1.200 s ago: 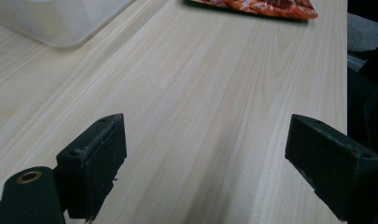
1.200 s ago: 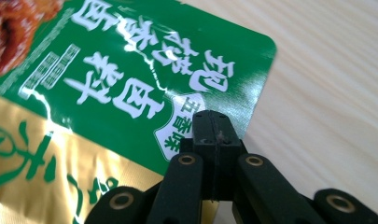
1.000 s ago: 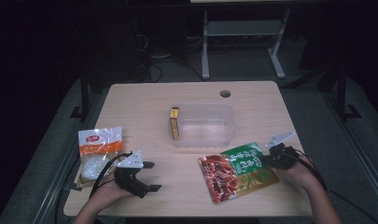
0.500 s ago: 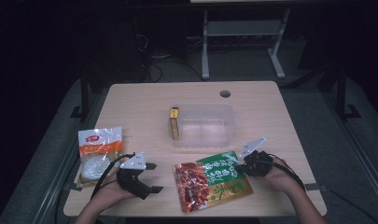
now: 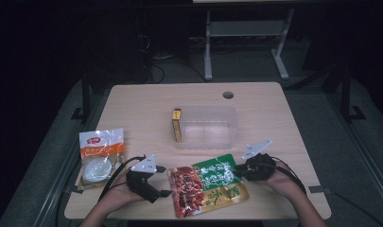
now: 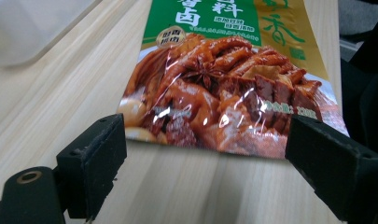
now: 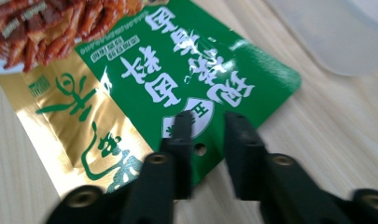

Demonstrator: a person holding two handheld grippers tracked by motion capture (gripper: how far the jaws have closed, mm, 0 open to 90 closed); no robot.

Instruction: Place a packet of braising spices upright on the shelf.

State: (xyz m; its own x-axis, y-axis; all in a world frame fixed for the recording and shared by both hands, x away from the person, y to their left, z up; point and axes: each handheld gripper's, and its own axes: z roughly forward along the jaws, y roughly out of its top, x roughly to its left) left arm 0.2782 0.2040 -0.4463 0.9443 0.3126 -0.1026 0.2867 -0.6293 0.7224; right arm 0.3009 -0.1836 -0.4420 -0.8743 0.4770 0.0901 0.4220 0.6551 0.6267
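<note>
Seasoning pouch, flat glossy plastic w/ green-gold header and red braised-meat photo (image 5: 208,183), lies on the light wood table (image 5: 146,109) near its front edge, between both hands and just in front of the clear plastic bin (image 5: 209,126). Right gripper (image 7: 207,123) is over the green header end by the hang hole; jaws stand a narrow gap apart, header edge looks to run between them, but can't tell if it's actually pinched. Left gripper (image 6: 205,154) has jaws wide apart, flanking the meat-photo end, touching nothing. To do this well, I'd judge: bite deep past the seal w/ right, nip the near edge w/ left, lift both ends level so the limp pouch doesn't fold or slip.
</note>
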